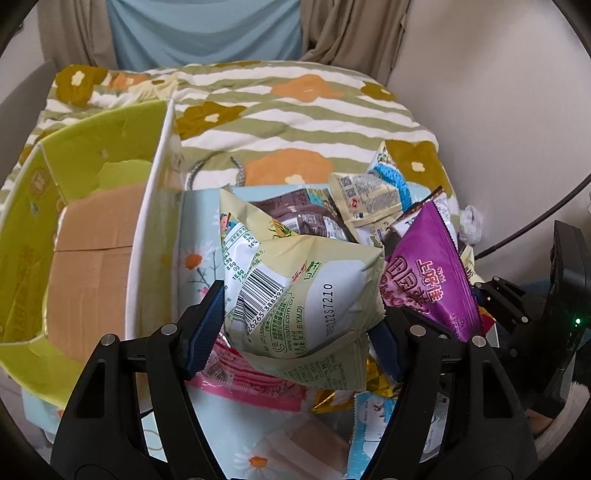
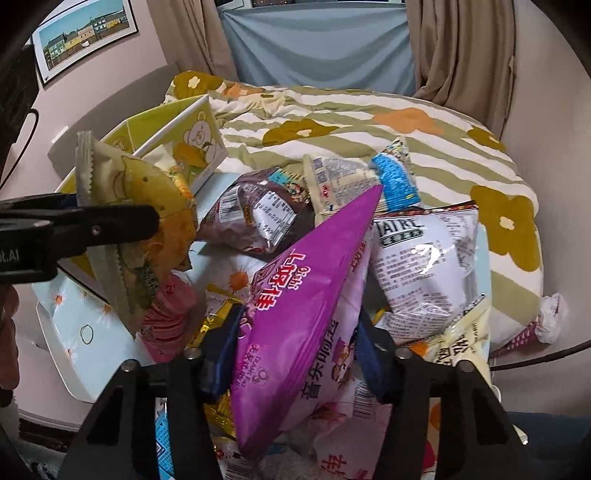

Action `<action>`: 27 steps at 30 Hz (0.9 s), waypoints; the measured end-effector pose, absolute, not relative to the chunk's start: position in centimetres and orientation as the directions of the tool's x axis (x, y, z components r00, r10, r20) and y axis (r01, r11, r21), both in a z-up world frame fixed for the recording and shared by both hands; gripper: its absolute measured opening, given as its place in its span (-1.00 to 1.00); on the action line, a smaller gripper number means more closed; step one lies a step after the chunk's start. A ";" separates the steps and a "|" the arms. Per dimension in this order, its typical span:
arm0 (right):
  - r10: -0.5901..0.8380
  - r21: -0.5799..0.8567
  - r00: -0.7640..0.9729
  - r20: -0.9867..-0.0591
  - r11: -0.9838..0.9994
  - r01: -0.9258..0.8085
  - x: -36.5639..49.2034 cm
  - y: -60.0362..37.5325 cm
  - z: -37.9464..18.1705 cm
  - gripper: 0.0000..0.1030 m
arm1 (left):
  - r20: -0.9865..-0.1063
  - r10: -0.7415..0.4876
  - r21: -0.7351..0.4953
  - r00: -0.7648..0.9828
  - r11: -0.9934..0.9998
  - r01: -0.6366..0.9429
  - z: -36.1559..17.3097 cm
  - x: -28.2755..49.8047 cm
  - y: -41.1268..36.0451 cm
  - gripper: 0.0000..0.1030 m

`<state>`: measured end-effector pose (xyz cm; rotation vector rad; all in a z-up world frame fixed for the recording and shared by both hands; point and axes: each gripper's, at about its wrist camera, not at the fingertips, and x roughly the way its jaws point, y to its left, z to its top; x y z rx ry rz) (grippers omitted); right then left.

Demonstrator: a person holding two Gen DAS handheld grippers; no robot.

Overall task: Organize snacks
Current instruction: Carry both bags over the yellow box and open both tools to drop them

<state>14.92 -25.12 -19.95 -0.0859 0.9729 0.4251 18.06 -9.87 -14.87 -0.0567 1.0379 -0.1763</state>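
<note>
You are risking a slip: your left gripper (image 1: 299, 325) is pinching the puffy pale green bag (image 1: 303, 291) only near its lower end, so the air-filled pack could be squeezing out as you are swinging it toward the yellow box (image 1: 74, 229) lying off to that gripper's left. Your right gripper (image 2: 295, 354) is clamping the purple bag (image 2: 295, 332) between its pads, its tip pointing away over the pile; neighbouring packets could be dragging along.

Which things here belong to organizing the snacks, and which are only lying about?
For the job:
- pale green bag, in left gripper
- purple bag, in right gripper
- green box

Lying about:
- flowered quilt
- curtains
- wall picture
</note>
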 end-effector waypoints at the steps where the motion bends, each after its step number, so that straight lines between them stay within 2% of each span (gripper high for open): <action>1: 0.307 0.109 0.498 -0.811 0.916 -0.386 14.8 -25.3 -19.6 -0.06 | -0.848 -0.173 -0.131 0.501 0.984 0.118 -14.7 17.9 -9.9 0.38; 7: 0.295 0.080 0.557 -0.776 0.922 -0.378 14.0 -26.1 -17.4 -0.09 | -0.818 -0.179 -0.146 0.547 0.984 0.103 -12.4 17.0 -9.7 0.38; 14: 0.310 0.046 0.620 -0.721 0.914 -0.403 13.5 -25.5 -12.0 -0.09 | -0.746 -0.178 -0.164 0.641 0.983 0.082 -7.7 16.5 -7.5 0.38; 20: 0.356 0.031 0.661 -0.661 0.893 -0.450 14.4 -21.6 -7.5 -0.09 | -0.704 -0.156 -0.160 0.693 0.985 0.059 -4.7 17.1 -2.3 0.38; 27: 0.390 0.032 0.682 -0.619 0.880 -0.474 16.6 -13.9 -4.6 -0.09 | -0.699 -0.115 -0.154 0.706 0.988 0.008 -4.0 19.2 6.6 0.39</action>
